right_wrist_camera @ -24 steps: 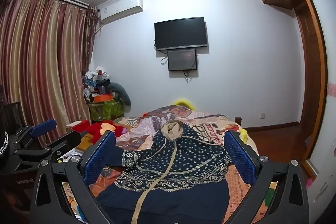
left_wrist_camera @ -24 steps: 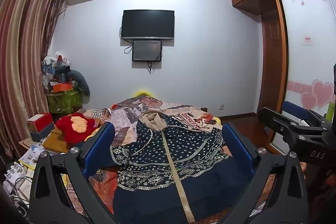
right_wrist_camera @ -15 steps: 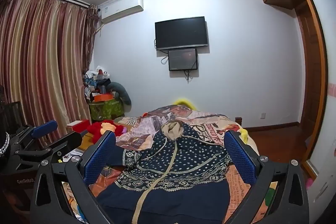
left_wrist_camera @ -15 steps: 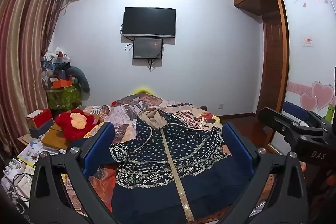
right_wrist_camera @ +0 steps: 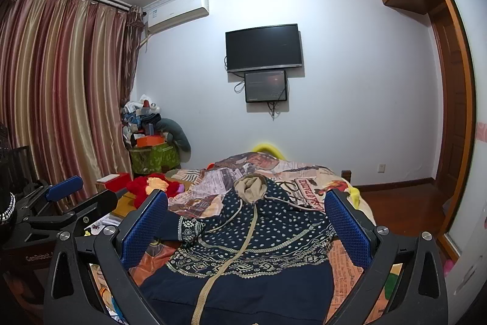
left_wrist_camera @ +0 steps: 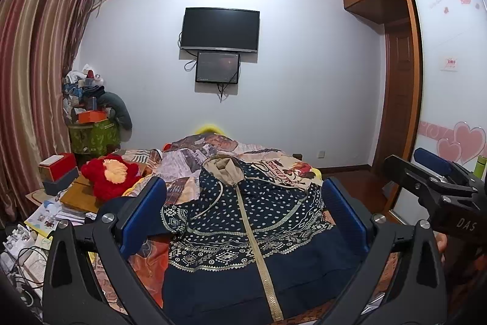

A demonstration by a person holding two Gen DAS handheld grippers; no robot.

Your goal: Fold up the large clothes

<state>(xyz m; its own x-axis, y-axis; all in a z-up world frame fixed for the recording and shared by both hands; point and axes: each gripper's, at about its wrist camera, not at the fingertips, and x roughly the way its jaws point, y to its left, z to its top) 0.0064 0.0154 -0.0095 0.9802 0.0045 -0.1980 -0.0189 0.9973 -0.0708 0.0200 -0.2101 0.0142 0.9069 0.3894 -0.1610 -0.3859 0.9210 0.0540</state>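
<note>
The big blue hoodie (left_wrist_camera: 243, 221) lies flat on the bed (right_wrist_camera: 307, 172), zipped up. The left hand-held gripper (left_wrist_camera: 243, 218) and right hand-held gripper (right_wrist_camera: 246, 224) hover above it, both spread wide. Folding hasn't begun. Next, I think, each must pinch 1 side.

Red plush toy (left_wrist_camera: 111, 177) crowds hoodie's (left_wrist_camera: 249, 221) left.

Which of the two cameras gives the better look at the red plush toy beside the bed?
The left wrist view: the red plush toy with a yellow face shows whole. In the right wrist view it looks smaller, partly hidden behind a blue tong finger.
</note>
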